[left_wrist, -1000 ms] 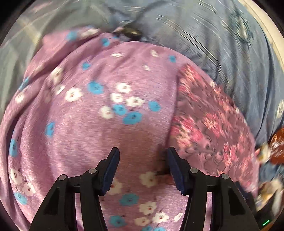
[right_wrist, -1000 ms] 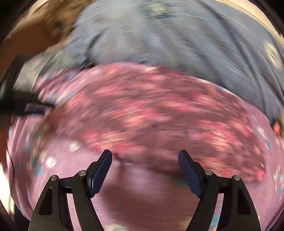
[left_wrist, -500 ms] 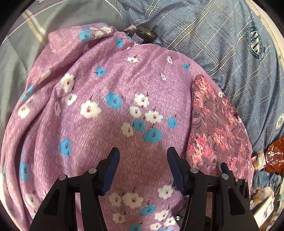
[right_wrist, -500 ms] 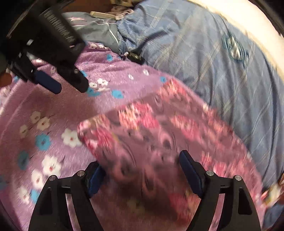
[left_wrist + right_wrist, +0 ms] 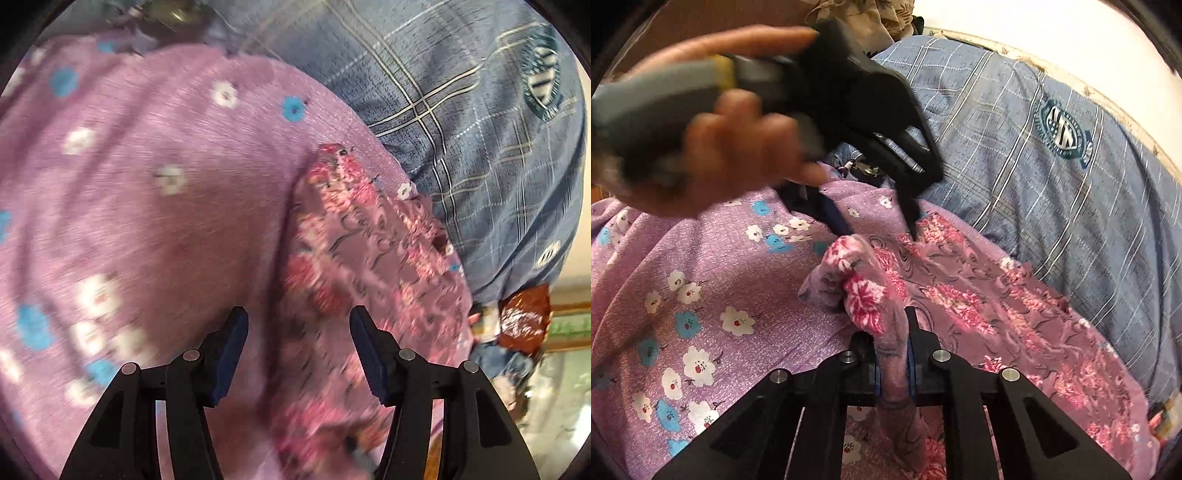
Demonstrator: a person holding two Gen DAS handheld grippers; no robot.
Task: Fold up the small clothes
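Closing, right gripper (image 5: pixel 894 354) now clamps pink garment (image 5: pixel 979 295); left gripper (image 5: pixel 297 339) opening.

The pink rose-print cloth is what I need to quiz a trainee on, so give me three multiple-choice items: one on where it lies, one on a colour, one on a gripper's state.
1. The pink rose-print cloth lies on:
A. a purple cloth with blue and white flowers
B. a bare wooden floor
C. a white plate

2. The bedding beside it is:
A. plain red
B. blue with pale check lines
C. solid black

3. The right gripper is:
A. wide open over bare fabric
B. out of sight
C. pinching a bunch of the rose-print cloth

Answers:
1 A, the purple flowered cloth spreads under it.
2 B, the blue checked bedding bears a teal crest.
3 C, fabric is bunched between its closing jaws.
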